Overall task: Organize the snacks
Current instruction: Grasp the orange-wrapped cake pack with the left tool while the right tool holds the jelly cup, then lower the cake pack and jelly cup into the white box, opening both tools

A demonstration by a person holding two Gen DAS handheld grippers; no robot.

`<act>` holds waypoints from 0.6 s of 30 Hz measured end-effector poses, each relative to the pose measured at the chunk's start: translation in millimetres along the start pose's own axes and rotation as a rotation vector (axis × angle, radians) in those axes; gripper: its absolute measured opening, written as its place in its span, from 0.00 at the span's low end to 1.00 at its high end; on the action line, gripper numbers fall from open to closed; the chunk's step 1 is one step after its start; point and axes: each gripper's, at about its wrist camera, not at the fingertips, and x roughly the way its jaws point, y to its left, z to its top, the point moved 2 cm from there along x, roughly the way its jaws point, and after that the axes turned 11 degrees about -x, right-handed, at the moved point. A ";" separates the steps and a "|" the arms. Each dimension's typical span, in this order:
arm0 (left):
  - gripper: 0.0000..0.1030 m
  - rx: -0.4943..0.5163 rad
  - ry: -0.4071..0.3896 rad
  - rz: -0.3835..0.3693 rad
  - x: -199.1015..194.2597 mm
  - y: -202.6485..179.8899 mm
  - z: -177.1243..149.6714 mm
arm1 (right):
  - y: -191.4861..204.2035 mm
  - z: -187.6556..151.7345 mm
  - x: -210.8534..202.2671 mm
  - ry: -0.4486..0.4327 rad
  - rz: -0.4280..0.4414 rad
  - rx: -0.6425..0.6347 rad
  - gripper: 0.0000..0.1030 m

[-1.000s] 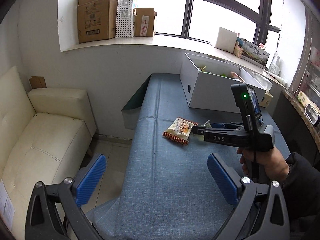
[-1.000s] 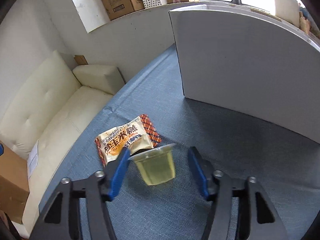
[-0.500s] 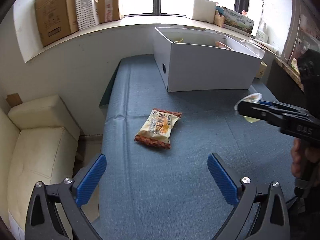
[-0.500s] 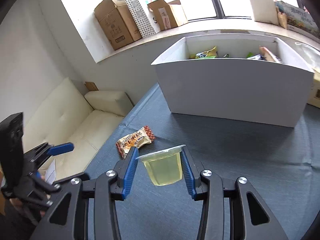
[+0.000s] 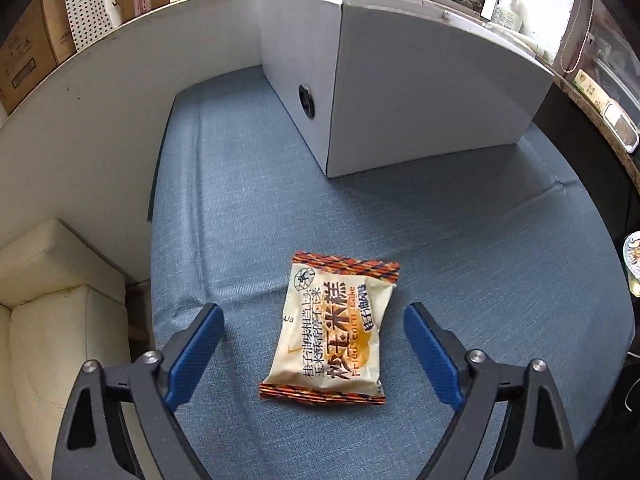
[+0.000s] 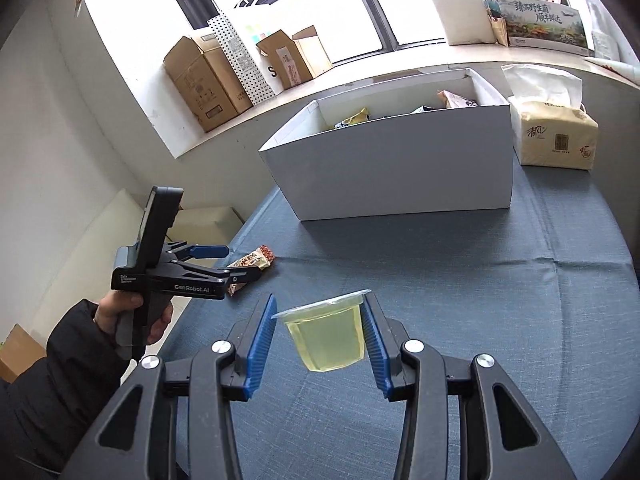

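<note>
An orange-and-cream snack packet [image 5: 334,330] lies flat on the blue tablecloth [image 5: 460,240]. My left gripper [image 5: 314,354] hangs over it with a blue pad on each side; its jaws are closing and the pads stand clear of the wrapper. In the right wrist view the same packet [image 6: 250,266] shows under the left gripper [image 6: 224,262]. My right gripper [image 6: 318,332] is shut on a clear cup of yellow jelly [image 6: 326,330], held above the table. Behind it stands the white box [image 6: 400,176] with several snacks inside.
A tissue pack [image 6: 554,136] sits right of the white box. Cardboard boxes [image 6: 204,84] line the window sill. A cream sofa [image 5: 52,300] lies left of the table edge. A person's hand and dark sleeve [image 6: 80,344] hold the left tool.
My left gripper came forward and down over the packet, and its jaws narrowed. My right gripper rose with the jelly cup and now faces the white box from above table level.
</note>
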 end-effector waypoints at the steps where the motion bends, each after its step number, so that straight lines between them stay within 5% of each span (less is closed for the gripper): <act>1: 0.82 0.022 -0.002 0.024 2.5 -2.1 -1.3 | 0.5 0.3 1.1 0.001 0.003 0.001 0.46; 5: 0.49 0.036 -0.040 0.019 -3.8 -6.6 -1.6 | 4.4 0.4 3.6 0.004 0.001 -0.017 0.46; 18: 0.48 -0.066 -0.220 -0.050 -93.9 -52.3 -17.6 | -0.3 5.4 -4.3 -0.012 -0.032 -0.018 0.46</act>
